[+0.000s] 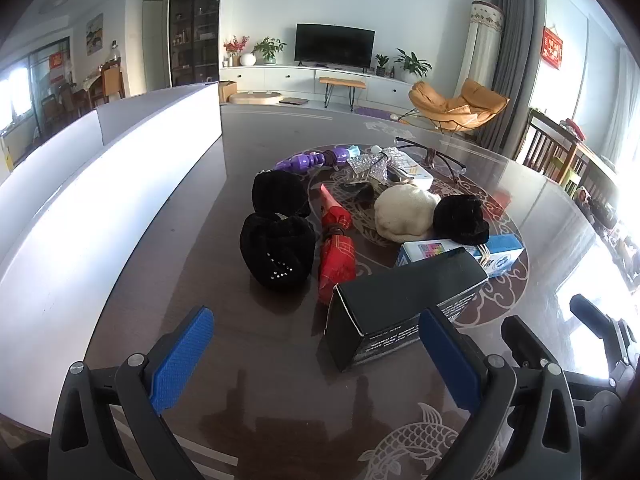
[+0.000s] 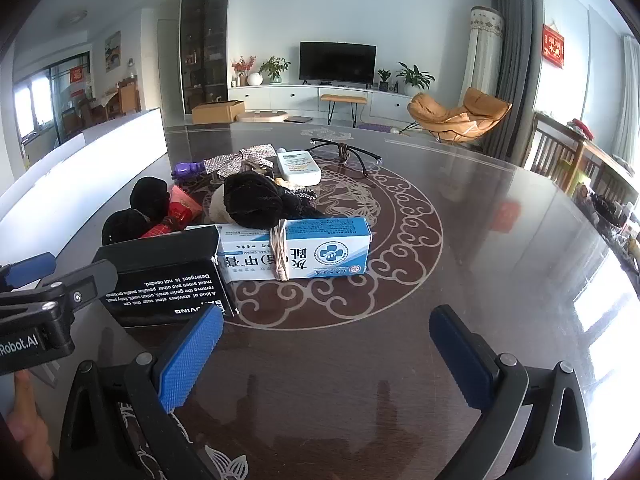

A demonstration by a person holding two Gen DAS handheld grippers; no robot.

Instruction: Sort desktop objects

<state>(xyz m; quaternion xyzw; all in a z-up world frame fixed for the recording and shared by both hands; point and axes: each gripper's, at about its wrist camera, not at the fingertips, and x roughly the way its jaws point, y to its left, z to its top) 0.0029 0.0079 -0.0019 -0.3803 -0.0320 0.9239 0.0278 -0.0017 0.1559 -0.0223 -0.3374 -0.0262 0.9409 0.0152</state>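
Observation:
A pile of objects lies on the dark round table [image 1: 260, 360]. A black box [image 1: 404, 300] lies just ahead of my open, empty left gripper [image 1: 316, 354]; it shows at left in the right wrist view [image 2: 168, 276]. A blue-white medicine box [image 2: 296, 252] lies ahead of my open, empty right gripper [image 2: 326, 350]. Black fuzzy pieces [image 1: 278, 252], a red folded item [image 1: 336, 252], a cream plush [image 1: 406, 212], a purple toy [image 1: 308, 160], a silver bow [image 1: 372, 164], a white bottle [image 2: 298, 166] and glasses [image 2: 346, 154] lie behind.
A white storage bin [image 1: 120, 184] with a divider stands along the table's left side. The right gripper's body [image 1: 592, 344] shows at the left view's right edge. A wooden chair [image 2: 560, 160] stands beyond the table at right.

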